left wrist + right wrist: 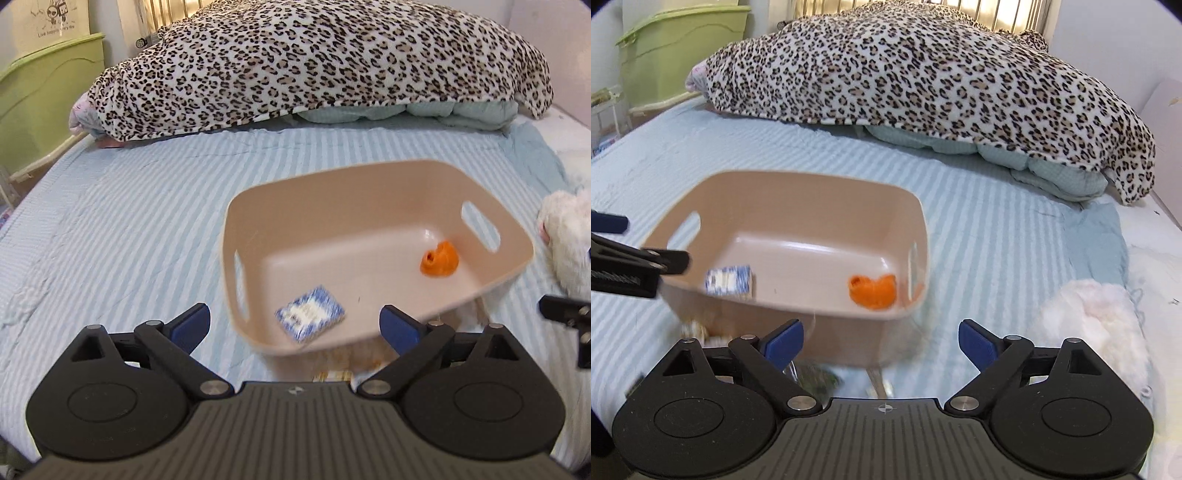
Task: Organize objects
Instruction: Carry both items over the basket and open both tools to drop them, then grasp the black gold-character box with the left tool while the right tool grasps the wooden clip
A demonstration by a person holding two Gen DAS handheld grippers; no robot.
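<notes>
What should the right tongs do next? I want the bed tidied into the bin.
Probably swing the open, empty right tongs toward the white fluffy toy lying on the bed outside the beige bin. The bin already holds the blue-white packet and orange item.

A bed (110,229) with a pale blue striped sheet fills the room. A leopard blanket (295,62) lies heaped over teal bedding (461,114) at its head. A green cabinet (40,96) stands left; bright window bars (997,11) glow behind.

Striped bed (110,221), beige bin (369,192) (blurred), blanket (295,62)
</notes>
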